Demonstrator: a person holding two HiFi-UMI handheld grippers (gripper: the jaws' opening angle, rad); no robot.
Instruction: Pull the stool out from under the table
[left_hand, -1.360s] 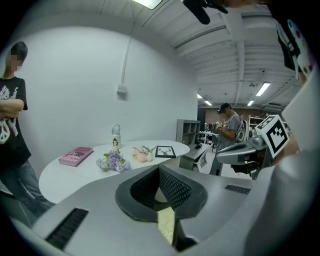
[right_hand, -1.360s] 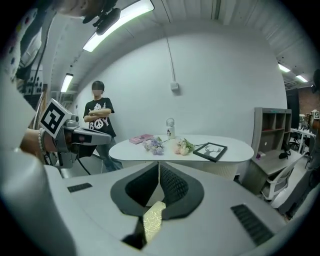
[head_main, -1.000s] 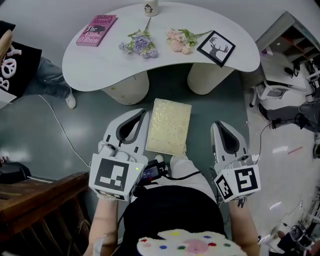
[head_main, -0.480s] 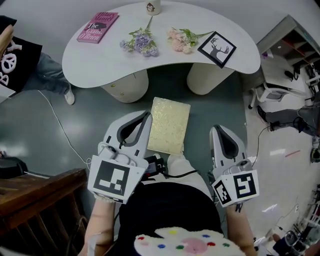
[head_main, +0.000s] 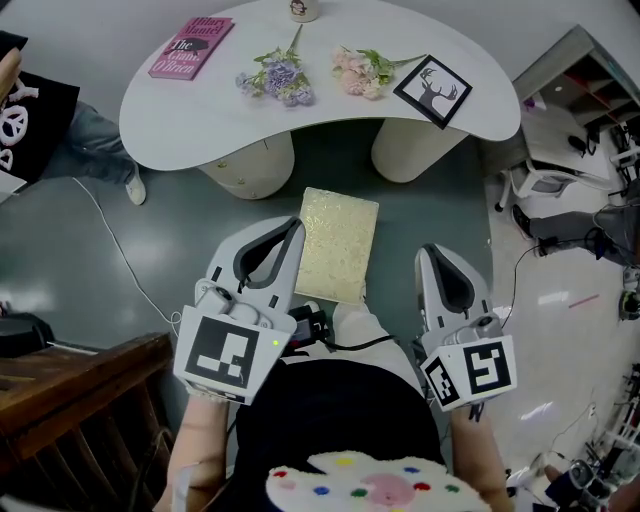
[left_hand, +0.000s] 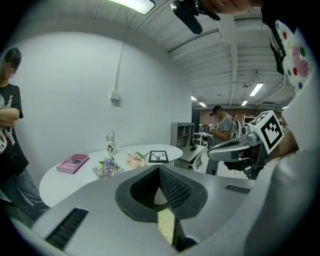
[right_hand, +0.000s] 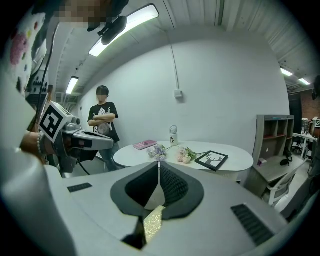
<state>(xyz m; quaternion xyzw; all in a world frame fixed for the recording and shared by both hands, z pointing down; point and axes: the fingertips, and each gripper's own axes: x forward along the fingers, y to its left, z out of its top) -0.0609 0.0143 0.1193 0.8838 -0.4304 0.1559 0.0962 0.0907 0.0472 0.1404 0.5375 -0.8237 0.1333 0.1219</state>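
The stool (head_main: 338, 243), with a pale yellow textured seat, stands on the grey floor in front of the white table (head_main: 200, 120), out from between its two round legs. My left gripper (head_main: 293, 230) is shut and empty, its tip close beside the stool's left edge. My right gripper (head_main: 433, 254) is shut and empty too, a little to the right of the stool. A sliver of the seat shows below the closed jaws as the stool (left_hand: 166, 225) in the left gripper view and the stool (right_hand: 152, 224) in the right gripper view.
On the table lie a pink book (head_main: 190, 46), two flower bunches (head_main: 272, 82), a framed deer picture (head_main: 432, 91) and a bottle (head_main: 304, 9). A person (head_main: 40, 120) stands at left by a floor cable (head_main: 110, 250). Wooden furniture (head_main: 70, 400) is lower left; a desk and chair (head_main: 545, 180) are at right.
Almost nothing: both grippers stay shut and shift slightly. The stool keeps its place before the table.
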